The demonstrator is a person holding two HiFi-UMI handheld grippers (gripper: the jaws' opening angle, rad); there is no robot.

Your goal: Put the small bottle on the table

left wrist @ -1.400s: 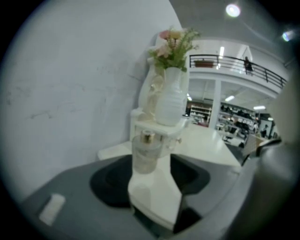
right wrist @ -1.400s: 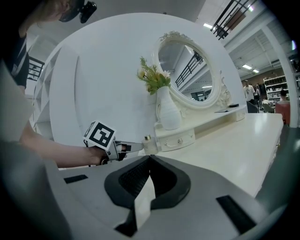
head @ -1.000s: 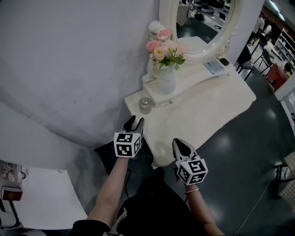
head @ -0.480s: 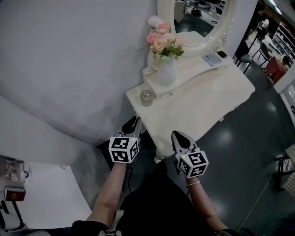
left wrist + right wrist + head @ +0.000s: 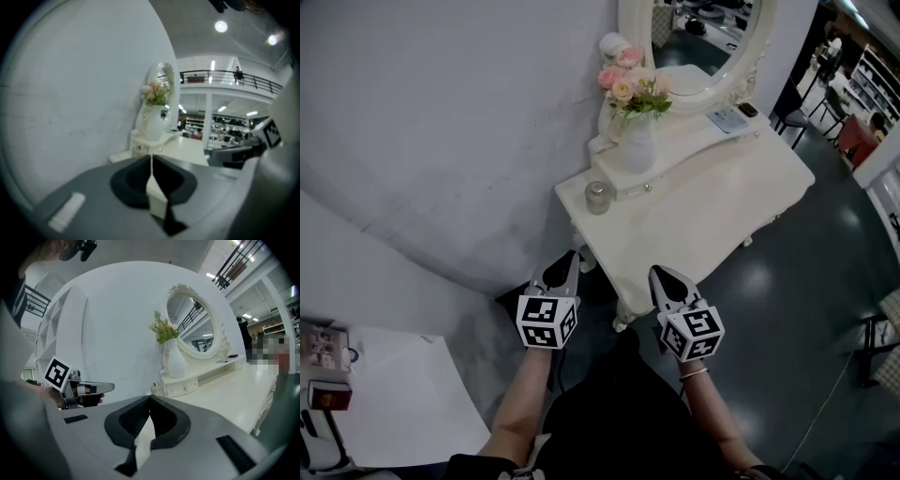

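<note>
The small glass bottle (image 5: pixel 598 196) stands upright on the near left corner of the white dressing table (image 5: pixel 712 211); it shows small in the left gripper view (image 5: pixel 137 149). My left gripper (image 5: pixel 565 266) hangs below and short of that corner, apart from the bottle. Its jaws have just been closing and now meet with nothing between them (image 5: pixel 151 157). My right gripper (image 5: pixel 667 277) is level with it at the table's front edge, jaws together and empty (image 5: pixel 150 398). In the right gripper view the left gripper (image 5: pixel 108 387) appears at the left.
A white vase of pink flowers (image 5: pixel 636 141) stands on the raised drawer shelf behind the bottle, under an oval mirror (image 5: pixel 698 42). A flat device (image 5: pixel 727 118) lies further back. A grey wall runs along the left. A white desk (image 5: pixel 403 403) sits lower left, dark chairs (image 5: pixel 797 117) at right.
The left gripper has drawn back from the table corner toward the person, and its jaws have gone from open to shut. The bottle stays on the table. The right gripper has hardly moved.
</note>
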